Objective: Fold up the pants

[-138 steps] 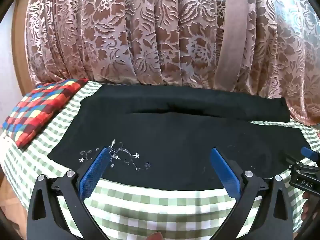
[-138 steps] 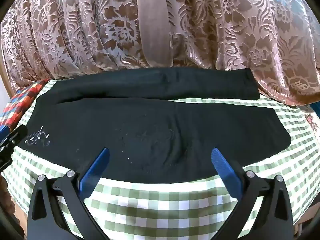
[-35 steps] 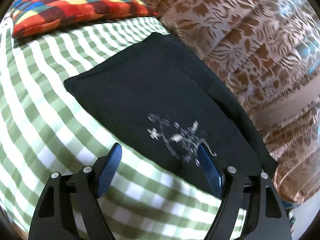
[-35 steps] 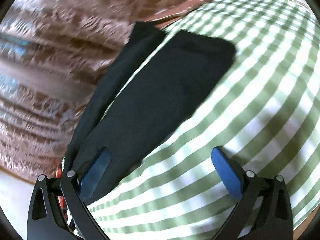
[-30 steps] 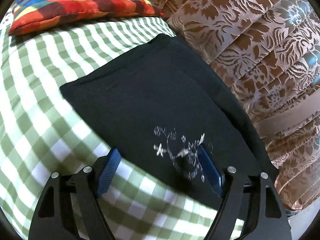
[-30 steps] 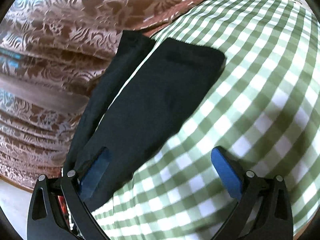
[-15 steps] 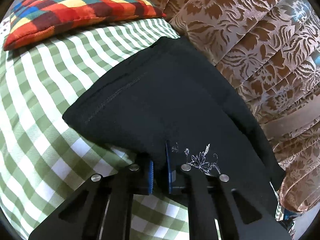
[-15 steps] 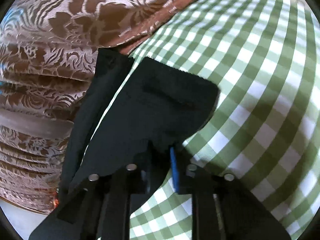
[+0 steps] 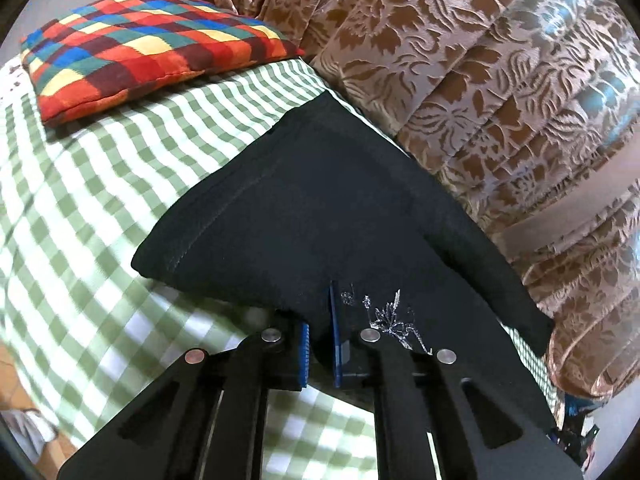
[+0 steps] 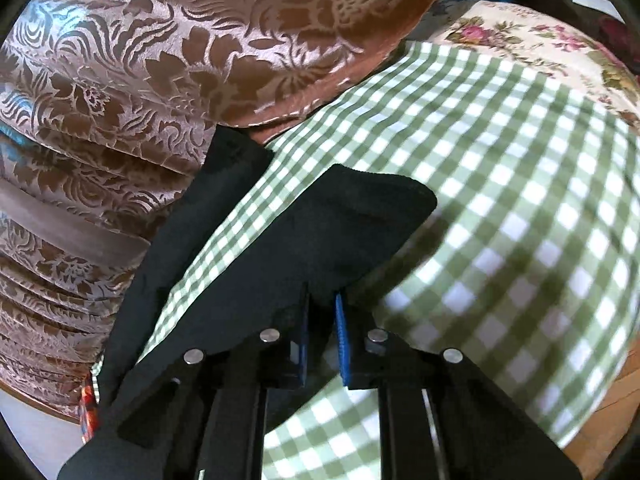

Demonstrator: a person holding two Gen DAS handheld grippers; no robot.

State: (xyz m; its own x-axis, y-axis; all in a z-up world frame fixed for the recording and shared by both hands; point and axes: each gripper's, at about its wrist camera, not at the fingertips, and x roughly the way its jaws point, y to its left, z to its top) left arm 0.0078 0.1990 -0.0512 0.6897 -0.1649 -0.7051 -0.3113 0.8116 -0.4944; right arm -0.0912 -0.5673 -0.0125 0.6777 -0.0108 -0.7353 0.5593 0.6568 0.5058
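Both near edges of the black knit pants (image 9: 320,208) are now lifting off the green-and-white checked cloth (image 9: 100,168) covering the bed, where half a second ago they were lying lower. Behind, the brown floral curtain (image 9: 500,80) is hanging, and the multicoloured checked cushion (image 9: 140,52) is lying. The left gripper (image 9: 320,344) is pinching the embroidered end between clenched fingers; the right gripper (image 10: 322,332) is clamping the other end (image 10: 340,232).

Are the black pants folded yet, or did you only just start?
Only just starting. Done: both tools have grabbed the near edge of the pants, the left tool by the silver embroidery, the right tool near the leg end. Happening: the edge is lifted. Left: no fold made; the far leg lies flat.
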